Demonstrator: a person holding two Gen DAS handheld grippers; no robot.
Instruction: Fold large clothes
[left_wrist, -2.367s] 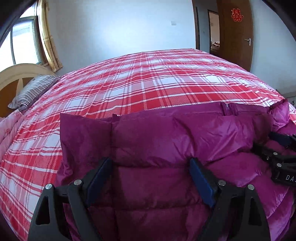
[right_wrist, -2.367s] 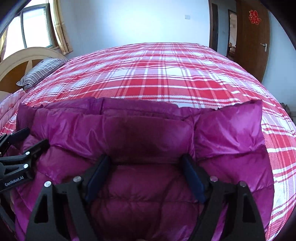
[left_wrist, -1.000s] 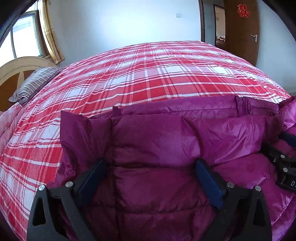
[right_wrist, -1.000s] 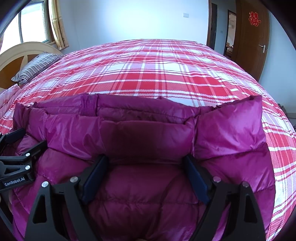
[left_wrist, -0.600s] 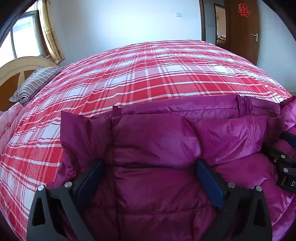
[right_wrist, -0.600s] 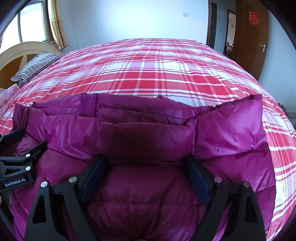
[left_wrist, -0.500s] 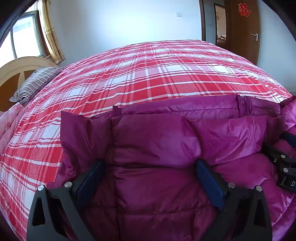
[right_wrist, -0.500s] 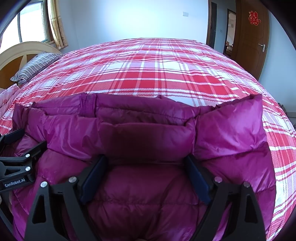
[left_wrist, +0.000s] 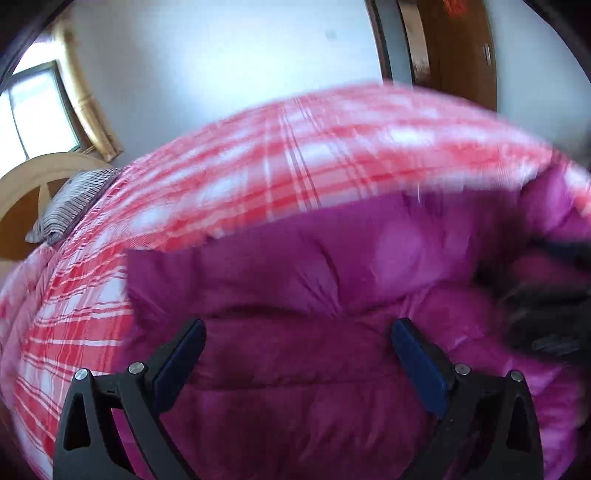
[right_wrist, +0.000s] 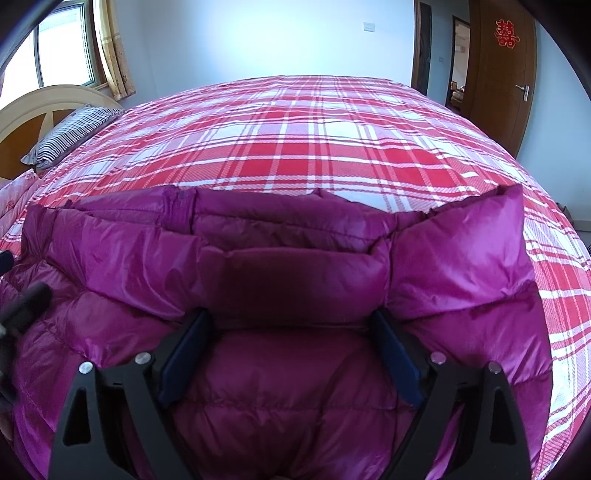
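Observation:
A magenta quilted down jacket (left_wrist: 332, 280) lies folded on the bed near its front edge; it also fills the lower half of the right wrist view (right_wrist: 288, 266). My left gripper (left_wrist: 299, 328) is wide open, its blue pads either side of a padded fold of the jacket. The left wrist view is blurred by motion. My right gripper (right_wrist: 290, 319) is also wide open, resting over the jacket's right part. The right gripper shows as a dark blur in the left wrist view (left_wrist: 546, 325). The left gripper shows at the left edge of the right wrist view (right_wrist: 22, 306).
A red and white plaid bedspread (right_wrist: 314, 125) covers the bed beyond the jacket. A striped pillow (right_wrist: 70, 136) and wooden headboard (right_wrist: 37, 110) are at far left. A brown door (right_wrist: 498, 74) stands at right, a window (right_wrist: 62, 48) at upper left.
The left gripper has swung, tilting and blurring its view, with the jacket now lower right in it. The right gripper has barely moved. Both stay open.

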